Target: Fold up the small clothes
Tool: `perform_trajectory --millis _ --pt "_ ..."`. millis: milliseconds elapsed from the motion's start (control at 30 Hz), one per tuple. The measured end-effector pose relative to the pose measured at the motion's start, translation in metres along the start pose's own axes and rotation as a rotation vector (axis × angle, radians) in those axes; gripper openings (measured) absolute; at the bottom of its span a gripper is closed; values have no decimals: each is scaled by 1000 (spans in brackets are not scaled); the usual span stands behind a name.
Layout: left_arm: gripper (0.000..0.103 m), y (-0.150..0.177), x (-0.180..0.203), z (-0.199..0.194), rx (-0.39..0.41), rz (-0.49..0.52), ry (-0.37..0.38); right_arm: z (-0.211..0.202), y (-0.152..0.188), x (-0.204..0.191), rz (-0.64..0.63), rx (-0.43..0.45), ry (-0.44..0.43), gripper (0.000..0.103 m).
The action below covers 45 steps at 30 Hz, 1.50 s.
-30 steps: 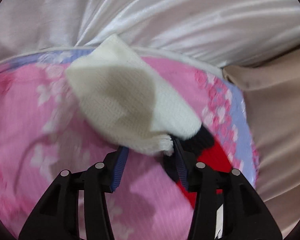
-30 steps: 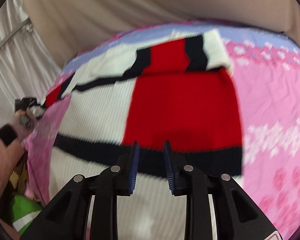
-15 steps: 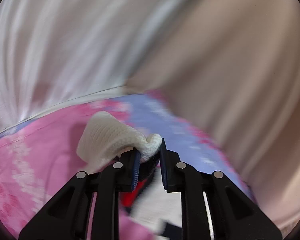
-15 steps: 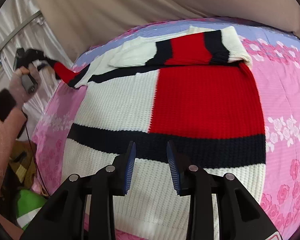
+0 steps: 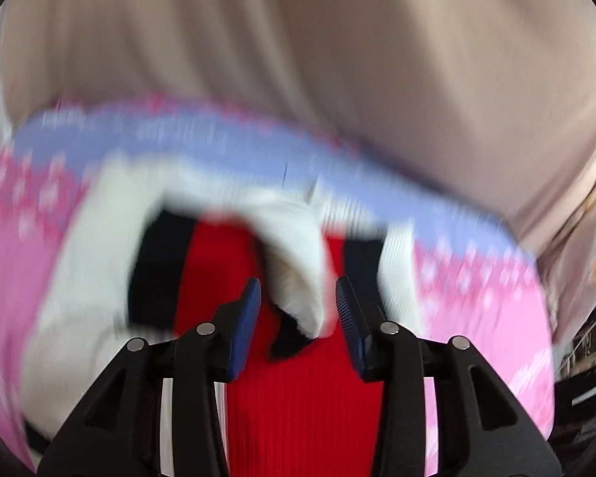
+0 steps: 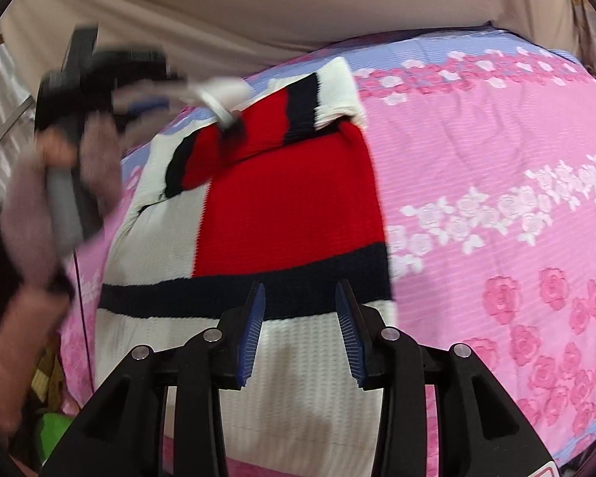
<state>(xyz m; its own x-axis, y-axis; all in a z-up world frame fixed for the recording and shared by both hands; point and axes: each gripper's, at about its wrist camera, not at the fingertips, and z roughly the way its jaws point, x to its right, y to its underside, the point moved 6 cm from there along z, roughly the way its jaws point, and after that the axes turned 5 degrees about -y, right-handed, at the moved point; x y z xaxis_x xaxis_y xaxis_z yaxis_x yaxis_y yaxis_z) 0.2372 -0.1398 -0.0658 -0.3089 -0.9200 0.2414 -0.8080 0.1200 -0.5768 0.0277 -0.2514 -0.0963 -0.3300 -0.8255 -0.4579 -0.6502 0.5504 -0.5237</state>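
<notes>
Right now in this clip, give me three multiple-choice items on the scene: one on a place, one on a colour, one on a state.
1. The red, white and navy knitted sweater lies on:
A. the pink floral bedsheet
B. a chair
C. the floor

2. The sweater's large upper panel is:
A. green
B. red
C. yellow

3. The right claw is:
A. clamped on the hem
B. holding a hanger
C. holding nothing

Key: 1 A, sheet surrounds it; 2 B, red block above the navy stripe; 3 C, its jaws are opening above the sweater, with only the flat knit seen between them.

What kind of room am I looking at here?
Most likely a bedroom: a pink and lilac floral bedsheet covers a soft bed, draped beige curtains hang behind, and a knitted sweater lies spread on it.
</notes>
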Motion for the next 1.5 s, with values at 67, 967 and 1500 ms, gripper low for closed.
perform_trajectory --millis 67,967,1500 --pt "38 36 -28 7 -71 -56 -38 0 -8 3 -13 14 7 40" --pt "10 -15 -249 47 -4 -779 -27 179 -195 -9 222 136 -73 6" --pt "12 -2 -253 54 -4 -709 -113 171 -159 19 161 117 112 2"
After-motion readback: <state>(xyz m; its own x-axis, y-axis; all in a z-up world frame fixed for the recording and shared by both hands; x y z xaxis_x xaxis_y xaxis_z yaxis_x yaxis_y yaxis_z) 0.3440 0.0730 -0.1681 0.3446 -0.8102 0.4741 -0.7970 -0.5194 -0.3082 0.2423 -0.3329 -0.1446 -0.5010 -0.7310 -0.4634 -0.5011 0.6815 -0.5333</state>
